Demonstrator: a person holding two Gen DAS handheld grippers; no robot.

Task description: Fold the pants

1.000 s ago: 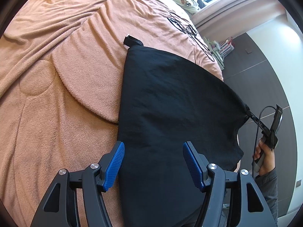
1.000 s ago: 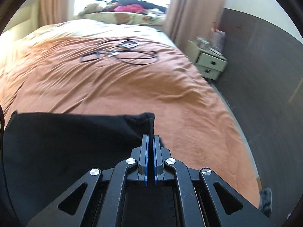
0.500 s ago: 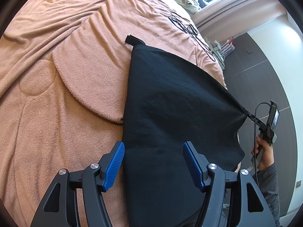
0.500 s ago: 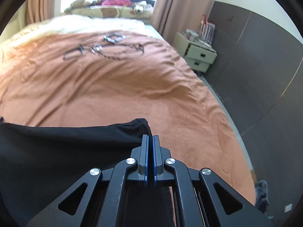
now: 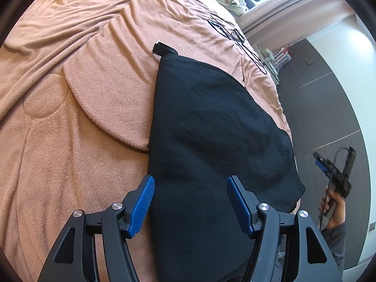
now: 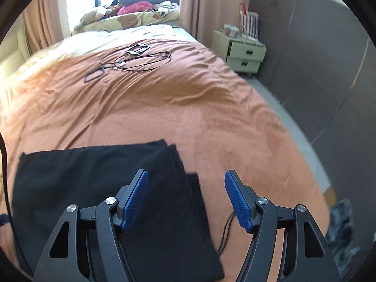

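The black pants [image 5: 211, 129] lie folded flat on the orange blanket [image 5: 70, 94], one corner hanging over the bed's edge. Just above their near end hovers my left gripper [image 5: 190, 179], open and empty. In the right wrist view the pants [image 6: 94, 183] fill the lower left, their layered right edge under my left finger. My right gripper [image 6: 185, 174] has its jaws opening and the pads press on nothing. The left wrist view shows that right gripper [image 5: 319, 162] held in a hand off the bed's side, apart from the cloth.
Black cables and small frames [image 6: 141, 61] lie on the blanket [image 6: 211, 108] farther up the bed. Pillows and stuffed toys [image 6: 127, 18] are piled under the window. A pale nightstand [image 6: 244, 54] stands by the dark wall, beyond the grey floor [image 6: 270, 89].
My right gripper was shut on the pants' corner and pulling it taut. It has opened, let go and moved away. The corner has dropped onto the bed. The left gripper has not moved.
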